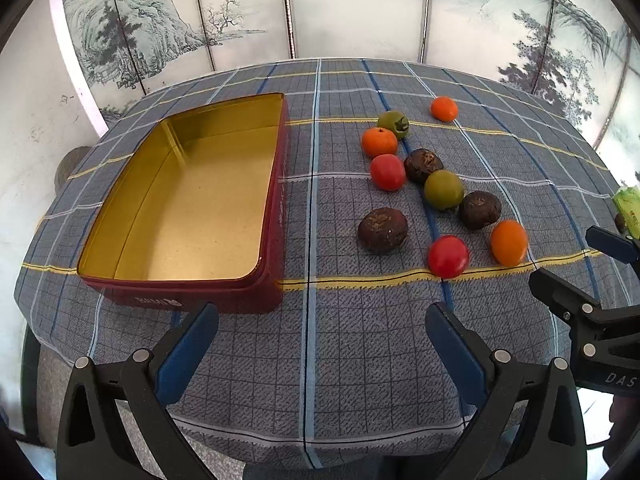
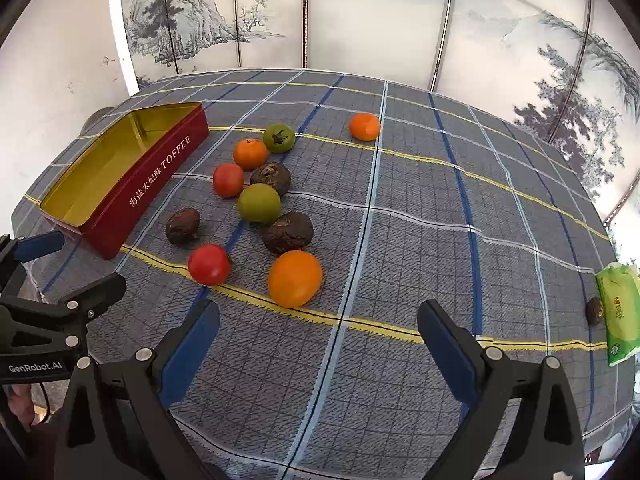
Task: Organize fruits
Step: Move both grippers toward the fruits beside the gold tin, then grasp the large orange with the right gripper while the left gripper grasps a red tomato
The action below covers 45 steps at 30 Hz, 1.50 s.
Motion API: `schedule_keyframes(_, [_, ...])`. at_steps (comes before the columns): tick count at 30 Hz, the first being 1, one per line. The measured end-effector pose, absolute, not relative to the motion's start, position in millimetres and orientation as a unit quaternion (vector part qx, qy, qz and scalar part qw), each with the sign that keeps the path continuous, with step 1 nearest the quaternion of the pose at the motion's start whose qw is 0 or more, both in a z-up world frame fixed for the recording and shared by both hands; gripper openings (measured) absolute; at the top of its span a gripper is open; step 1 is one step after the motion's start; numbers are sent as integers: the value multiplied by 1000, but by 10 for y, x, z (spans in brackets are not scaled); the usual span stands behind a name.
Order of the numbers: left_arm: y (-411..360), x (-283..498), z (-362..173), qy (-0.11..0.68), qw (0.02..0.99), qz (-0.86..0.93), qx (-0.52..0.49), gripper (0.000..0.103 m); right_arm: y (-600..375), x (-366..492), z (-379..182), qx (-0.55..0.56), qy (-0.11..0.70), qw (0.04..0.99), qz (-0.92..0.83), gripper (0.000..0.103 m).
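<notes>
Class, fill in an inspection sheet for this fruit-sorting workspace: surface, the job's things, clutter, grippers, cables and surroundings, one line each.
Surface: round table under a blue-grey checked cloth.
Job's things: open red toffee tin with gold inside, empty; ten loose fruits beside it: three orange, two red, two green and three dark brown wrinkled ones, the nearest being a large orange fruit and a red fruit.
Clutter: green tissue pack at the table's right edge, with a small dark fruit touching it.
Grippers: left gripper and right gripper both open, holding nothing, hanging over the near edge.
Cables: nothing seen.
Surroundings: painted landscape folding screen behind the table.
</notes>
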<state>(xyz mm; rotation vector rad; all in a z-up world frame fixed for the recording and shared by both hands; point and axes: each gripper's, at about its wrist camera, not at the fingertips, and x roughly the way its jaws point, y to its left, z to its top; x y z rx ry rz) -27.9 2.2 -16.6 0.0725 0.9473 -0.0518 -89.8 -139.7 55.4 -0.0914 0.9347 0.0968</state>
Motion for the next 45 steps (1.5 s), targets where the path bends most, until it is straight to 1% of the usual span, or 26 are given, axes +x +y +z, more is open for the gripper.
schedule_keyframes(7, [9,-278,-176,457,888,-27,35,102,-1367,-885,524,-52,453,889,46,97])
schedule_keyframes(9, [-1,-288,-171,456,889,-28,36,102,-1370,-880,514,-52,454,889,43,96])
schedule_keyframes(15, [-37,-276,-175,455,889,-33,40,101,-1395,-829,433,-52,464,884,40,86])
schedule_keyframes(17, [-51,-267,-180,457,888,-37,41,97,-1387,-803,380,-59,468,881,41,77])
schedule_keyframes(18, [-56,-261,-183,458,887,-38,42,96,-1384,-791,357,-60,471,879,41,75])
schedule_keyframes(20, [-71,-247,-194,461,885,-43,43,91,-1375,-753,309,-59,474,877,46,67])
schedule_keyframes(22, [-87,-234,-202,462,884,-47,45,89,-1360,-699,270,-60,476,876,49,66])
schedule_keyframes(24, [-106,-217,-208,464,883,-53,45,85,-1334,-653,238,-58,474,877,56,64])
schedule_keyframes(27, [-149,-182,-215,466,881,-62,48,81,-1303,-578,187,-58,475,876,62,59])
schedule_keyframes(29, [-177,-165,-218,466,880,-70,49,79,-1286,-535,149,-56,477,874,69,49])
schedule_keyframes(30, [-195,-154,-219,467,880,-74,50,78,-1288,-529,145,-53,475,875,74,46])
schedule_keyframes(32, [-237,-118,-220,469,878,-85,48,76,-1289,-520,150,-48,471,877,83,32])
schedule_keyframes(39, [-440,13,-194,470,873,-125,46,74,-1585,-478,192,-32,464,883,52,31])
schedule_keyframes(41, [-519,61,-215,474,869,-135,47,69,-1775,-422,204,-21,463,885,28,31])
schedule_keyframes(45, [-663,152,-258,484,861,-149,49,65,-2073,-327,224,-7,457,889,-8,31])
